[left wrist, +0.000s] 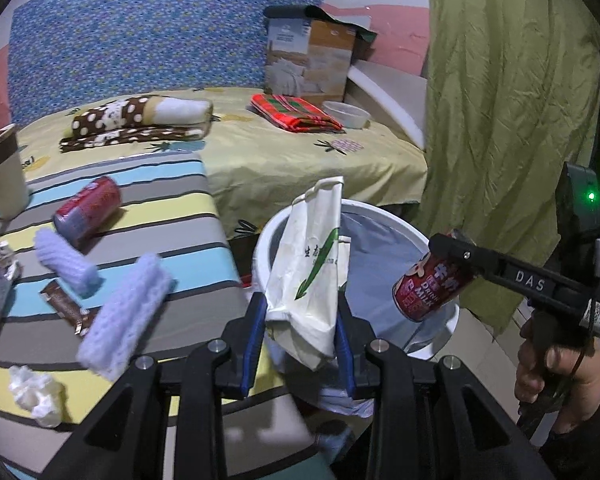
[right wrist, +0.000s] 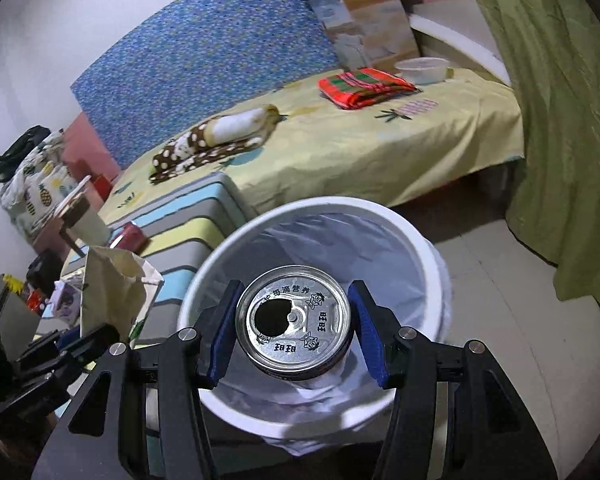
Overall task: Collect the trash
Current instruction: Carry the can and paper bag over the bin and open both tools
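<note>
Both hand-held grippers carry trash at the white bin.

Left wrist view: the left hand-held gripper (left wrist: 300, 332) clamps a crumpled paper bag (left wrist: 312, 272) at the bin (left wrist: 268, 240) rim; another red can (left wrist: 87, 211) lies on the striped bench (left wrist: 172, 216).
Right wrist view: the right hand-held gripper (right wrist: 290, 330) grips a red milk can (right wrist: 294, 326) over the lined bin (right wrist: 424, 256).

Left gripper (left wrist: 300, 336): jaws closed partway, blue pads (left wrist: 253, 340) pressing both sides of what it holds; fingers point to 12 o'clock in its own view.
Right gripper (right wrist: 292, 330): jaws closed partway, blue pads (right wrist: 224, 340) at 9 and 3 o'clock of its load; seen from the left wrist, it reaches in from 3 o'clock.
Right hand (left wrist: 556, 364): wrapped around the gripper's handle, fingers on the trigger.
</note>
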Tool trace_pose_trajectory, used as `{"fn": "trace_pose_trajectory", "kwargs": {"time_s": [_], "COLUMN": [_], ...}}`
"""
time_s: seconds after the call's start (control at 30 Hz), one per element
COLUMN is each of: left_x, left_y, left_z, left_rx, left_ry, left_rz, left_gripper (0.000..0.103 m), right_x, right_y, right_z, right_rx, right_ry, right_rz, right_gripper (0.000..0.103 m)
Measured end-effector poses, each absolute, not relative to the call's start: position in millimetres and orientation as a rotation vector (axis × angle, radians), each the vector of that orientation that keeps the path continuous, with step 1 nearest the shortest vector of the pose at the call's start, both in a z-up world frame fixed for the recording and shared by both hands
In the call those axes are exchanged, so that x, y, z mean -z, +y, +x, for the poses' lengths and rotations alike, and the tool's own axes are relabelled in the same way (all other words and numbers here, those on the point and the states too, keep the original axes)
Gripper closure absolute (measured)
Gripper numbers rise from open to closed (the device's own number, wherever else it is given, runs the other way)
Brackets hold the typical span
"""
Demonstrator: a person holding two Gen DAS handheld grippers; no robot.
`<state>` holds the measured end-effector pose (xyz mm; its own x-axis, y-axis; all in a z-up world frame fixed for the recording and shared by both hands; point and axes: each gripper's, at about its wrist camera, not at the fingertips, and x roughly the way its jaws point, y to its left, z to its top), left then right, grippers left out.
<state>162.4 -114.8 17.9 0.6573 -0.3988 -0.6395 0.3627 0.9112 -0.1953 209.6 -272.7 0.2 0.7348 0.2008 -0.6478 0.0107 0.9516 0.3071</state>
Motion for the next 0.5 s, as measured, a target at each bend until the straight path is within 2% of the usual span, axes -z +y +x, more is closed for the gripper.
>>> {"fn": "trace_pose_trajectory", "kwargs": {"time_s": [0.5], "left_x": [8], "left_y": [-149], "left_z": [186], "left_rx": [0.456], "left_ry": [0.796], "left_rz": [-0.001], "left_gripper": [0.069], "right_x": [17], "right_y": [-297], "right_z": [214], "right_rx": [-0.027], "right_ry": [0.798], "right_rz": [0.304], "right_gripper": [0.047]}}
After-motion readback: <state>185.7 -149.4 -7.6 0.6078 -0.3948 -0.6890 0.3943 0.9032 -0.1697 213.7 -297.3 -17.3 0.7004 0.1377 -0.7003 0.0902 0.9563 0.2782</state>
